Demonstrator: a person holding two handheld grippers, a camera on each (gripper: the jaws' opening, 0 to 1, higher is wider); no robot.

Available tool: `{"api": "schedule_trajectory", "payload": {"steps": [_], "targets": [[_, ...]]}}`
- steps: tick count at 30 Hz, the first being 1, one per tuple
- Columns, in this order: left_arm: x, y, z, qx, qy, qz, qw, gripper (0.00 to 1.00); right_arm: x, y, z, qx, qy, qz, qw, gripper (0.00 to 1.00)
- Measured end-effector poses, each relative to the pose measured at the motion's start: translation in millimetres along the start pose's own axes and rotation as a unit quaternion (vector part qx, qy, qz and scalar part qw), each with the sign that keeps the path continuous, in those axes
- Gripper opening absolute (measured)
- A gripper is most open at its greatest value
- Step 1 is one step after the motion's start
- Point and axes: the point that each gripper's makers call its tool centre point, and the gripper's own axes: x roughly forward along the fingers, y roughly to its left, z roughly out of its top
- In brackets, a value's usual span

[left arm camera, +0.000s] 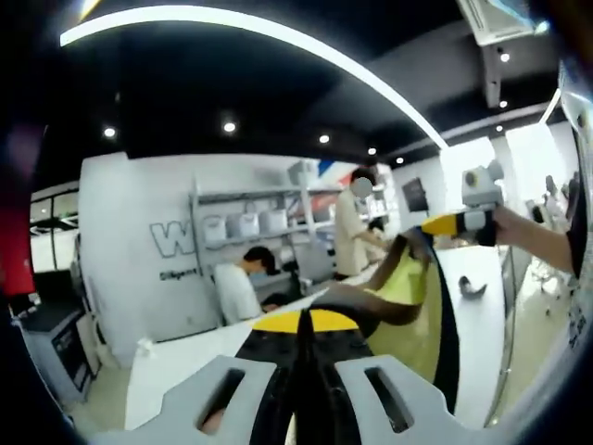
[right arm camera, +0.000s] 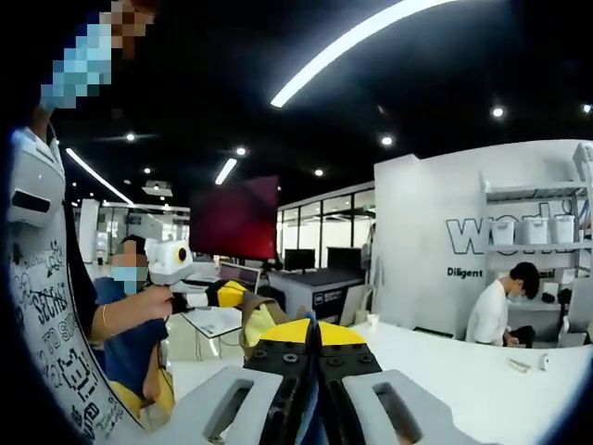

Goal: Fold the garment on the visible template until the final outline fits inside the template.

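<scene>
Garment (left arm camera: 408, 287): yellow-green cloth with dark brown and black trim, lifted above the white table (left arm camera: 185, 362) and stretched between the two tools. In the left gripper view its long axis runs from the near tool up and away to the far tool, over the table; the lower edge sags toward the tabletop.

Left tool (left arm camera: 303, 338): jaws pressed together, pinching a yellow edge of the garment at the tips. Seen also in the right gripper view (right arm camera: 215, 295), beyond the table, gripping a bunched yellow and brown corner (right arm camera: 255, 324).

Right tool (right arm camera: 310, 343): jaws closed on yellow cloth at the tips. Seen also in the left gripper view (left arm camera: 443, 225), above the table's far end, holding the garment's upper corner.

Template: cannot be made out.

Behind the table: white shelving (left arm camera: 250, 227) with storage boxes; a seated person (left arm camera: 236, 287).
</scene>
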Motion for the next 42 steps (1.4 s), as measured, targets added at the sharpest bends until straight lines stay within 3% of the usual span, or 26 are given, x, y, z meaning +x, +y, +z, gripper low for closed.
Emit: {"api": "schedule_trajectory", "payload": {"steps": [4, 10, 14, 15, 19, 21, 22, 23, 26, 29, 32, 42], "targets": [[-3.6, -0.4, -1.0, 0.003, 0.003, 0.003, 1.0000, 0.00, -2.9, 5.9, 5.3, 0.015, -0.011, 0.015, 0.9997, 0.00], [-19.4, -20.5, 11.3, -0.002, -0.004, -0.012, 0.9999, 0.00, -12.8, 22.1, 14.1, 0.017, -0.017, 0.037, 0.9990, 0.00], [-26.9, -23.4, 27.7, -0.001, -0.021, -0.011, 0.9997, 0.00, -20.4, 25.6, 29.2, 0.010, -0.031, 0.040, 0.9987, 0.00], [-30.2, -25.3, 39.6, 0.004, -0.035, -0.005, 0.9994, 0.00, -22.5, 26.1, 33.1, 0.007, -0.034, 0.039, 0.9986, 0.00], [-34.5, -39.2, 62.9, 0.019, -0.053, -0.019, 0.9983, 0.00, -25.7, 33.0, 44.9, -0.013, -0.036, 0.045, 0.9983, 0.00], [-32.5, -39.2, 56.6, 0.018, -0.047, -0.022, 0.9985, 0.00, -23.3, 32.6, 40.4, -0.010, -0.032, 0.046, 0.9984, 0.00], [-27.1, -37.9, 36.7, 0.005, -0.023, -0.025, 0.9994, 0.00, -17.9, 29.5, 21.7, 0.003, -0.012, 0.042, 0.9991, 0.00], [-25.4, -39.5, 29.9, -0.001, -0.016, -0.029, 0.9995, 0.00, -16.0, 29.0, 11.0, 0.012, 0.000, 0.040, 0.9991, 0.00], [-19.1, -37.8, -18.1, -0.034, 0.027, -0.028, 0.9987, 0.00, -10.2, 28.3, -22.3, 0.046, 0.033, 0.038, 0.9977, 0.00], [-11.3, -29.0, -49.5, -0.052, 0.054, -0.025, 0.9968, 0.00, -0.6, 18.4, -58.9, 0.073, 0.062, 0.041, 0.9946, 0.00], [-1.3, -24.4, -67.1, -0.059, 0.071, -0.030, 0.9953, 0.00, 7.9, 7.4, -73.3, 0.089, 0.068, 0.036, 0.9931, 0.00], [28.7, -11.0, -98.1, -0.063, 0.092, -0.045, 0.9927, 0.00, 31.2, -21.6, -110.1, 0.087, 0.085, 0.023, 0.9924, 0.00]]}}
